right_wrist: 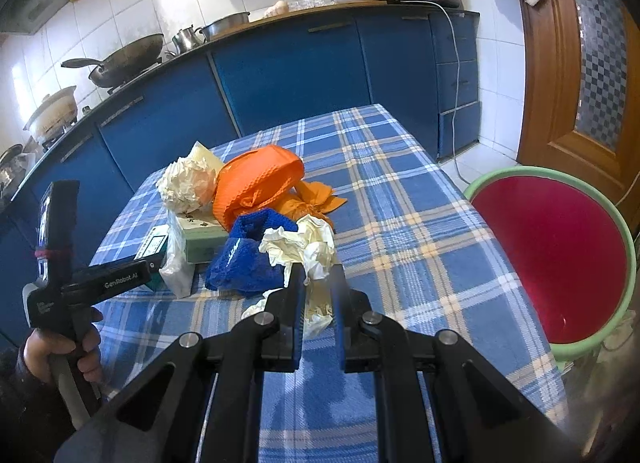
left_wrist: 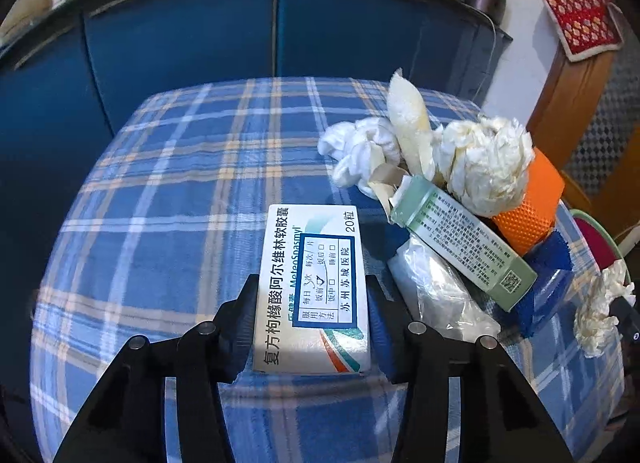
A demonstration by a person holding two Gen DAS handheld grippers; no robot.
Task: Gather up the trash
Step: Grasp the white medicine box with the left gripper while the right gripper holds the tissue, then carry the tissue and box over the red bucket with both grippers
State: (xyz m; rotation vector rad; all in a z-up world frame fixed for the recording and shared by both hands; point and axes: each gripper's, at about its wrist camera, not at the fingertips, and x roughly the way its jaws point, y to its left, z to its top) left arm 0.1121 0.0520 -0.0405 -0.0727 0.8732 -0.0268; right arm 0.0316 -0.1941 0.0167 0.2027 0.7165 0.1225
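A white medicine box (left_wrist: 280, 303) lies on the blue plaid tablecloth (left_wrist: 160, 203). My left gripper (left_wrist: 312, 282) is shut on its near end, one finger against each long side. The right wrist view shows that gripper (right_wrist: 150, 263) from the side, held by a hand (right_wrist: 60, 347). My right gripper (right_wrist: 318, 269) is shut on a crumpled white tissue (right_wrist: 312, 239), seen also in the left wrist view as a tissue (left_wrist: 596, 315) at the right edge. Beside the box lies a pile: a green carton (left_wrist: 464, 247), orange foam netting (right_wrist: 256, 179), blue netting (right_wrist: 244, 259), a tissue ball (left_wrist: 484, 159) and a plastic wrapper (left_wrist: 436, 295).
A red basin with a green rim (right_wrist: 624, 247) stands off the table's right side, below its edge. Blue kitchen cabinets (right_wrist: 288, 71) run behind the table, with a wok (right_wrist: 128, 59) and pots on the counter. A wooden door (right_wrist: 560, 103) is at the right.
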